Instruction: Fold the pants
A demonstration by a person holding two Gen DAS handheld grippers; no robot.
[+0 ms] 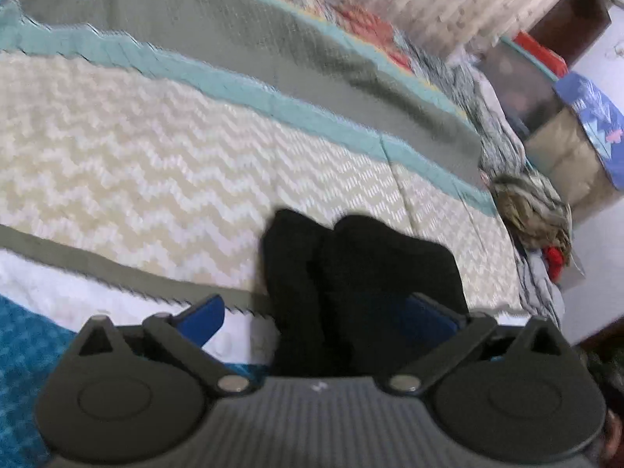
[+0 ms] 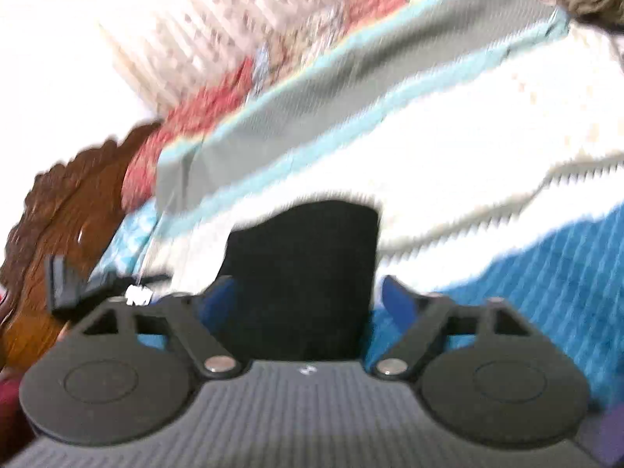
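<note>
Left wrist: pants [image 1: 351,273] between (spread) jaws.

Striped bedspread [image 1: 163,144] covers bed: cream zigzag band, teal and grey-green stripes. Blue textured cloth [image 2: 546,296] at near edge. Floral quilt [image 1: 331,4] along far side. Crumpled olive-grey garment [image 1: 534,210] at bed's right end, red fabric [image 1: 555,259] just beside it. Carved wooden headboard [image 2: 66,230] at left in right view.

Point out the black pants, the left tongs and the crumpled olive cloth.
black pants [image 1: 351,273]: left wrist view, middle of the dark fabric.
left tongs [image 1: 318,318]: left wrist view, midway between the blue tips.
crumpled olive cloth [image 1: 534,210]: left wrist view, centre of the heap.
</note>
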